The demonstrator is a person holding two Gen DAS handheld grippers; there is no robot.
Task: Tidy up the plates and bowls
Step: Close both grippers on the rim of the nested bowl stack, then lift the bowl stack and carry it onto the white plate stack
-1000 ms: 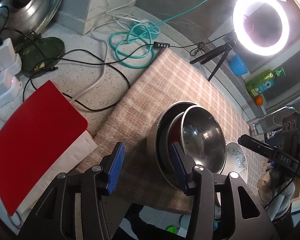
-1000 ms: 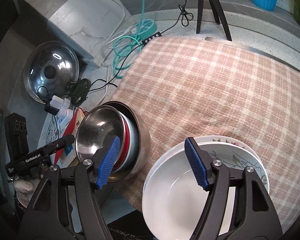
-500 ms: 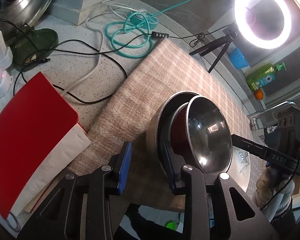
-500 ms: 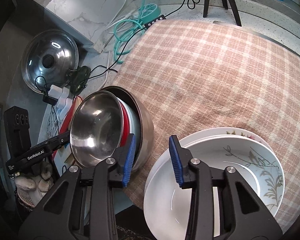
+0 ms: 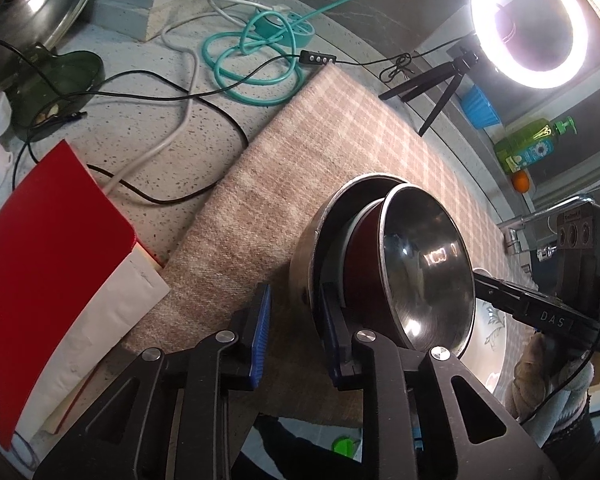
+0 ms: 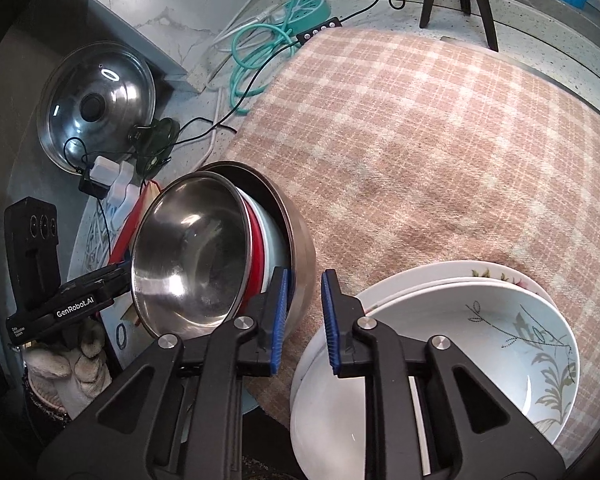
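A large steel bowl (image 5: 304,256) (image 6: 300,240) stands on the plaid cloth (image 5: 340,152) with a red-and-white bowl (image 5: 364,264) (image 6: 260,232) and a small steel bowl (image 5: 424,276) (image 6: 192,248) tilted inside it. My left gripper (image 5: 294,332) straddles the large bowl's near wall, jaws narrowed around it. My right gripper (image 6: 304,312) straddles the same bowl's wall on the opposite side, jaws narrowed. White floral bowls and plates (image 6: 460,340) are stacked right of it.
A red book (image 5: 48,240), cables (image 5: 252,52), a pot lid (image 6: 96,100) and chargers lie left of the cloth. A ring light on a tripod (image 5: 528,20), a blue cup (image 5: 480,108) and a green soap bottle (image 5: 532,148) stand behind.
Both grippers have narrowed their jaws from wide open to a small gap around the large steel bowl's rim, and both moved closer to it.
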